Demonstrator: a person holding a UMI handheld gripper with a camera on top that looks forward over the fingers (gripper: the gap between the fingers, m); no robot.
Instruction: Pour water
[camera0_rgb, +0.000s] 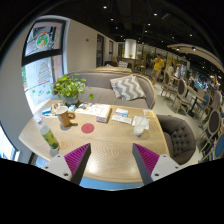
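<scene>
Clearly nothing is in hand yet — the gripper hangs above the near edge of the counter with its two magenta pads spread wide and only bare wood between them.

For pouring water, the likely vessel is the tall green bottle, standing upright near the counter's edge, ahead of the fingers and off to the side of the pad on that flank. What should receive the water is harder to judge: a brownish cup stands beyond the bottle, close to a leafy potted plant, and a pale cup or small container sits on the far side of the counter, near some books or papers. A red coaster lies flat between them. I cannot tell which is meant.

The bottle looks slim and stiff — plastic or glass, I cannot say — and its fill level is not visible, so its weight is a guess. Being tall and narrow, it would tip easily if nudged high up. A smooth wall could slip between the pads once tilted. My judgement is to take it around the middle of the body, below the neck, squarely, so it turns for the pour without twisting in the grip.
</scene>
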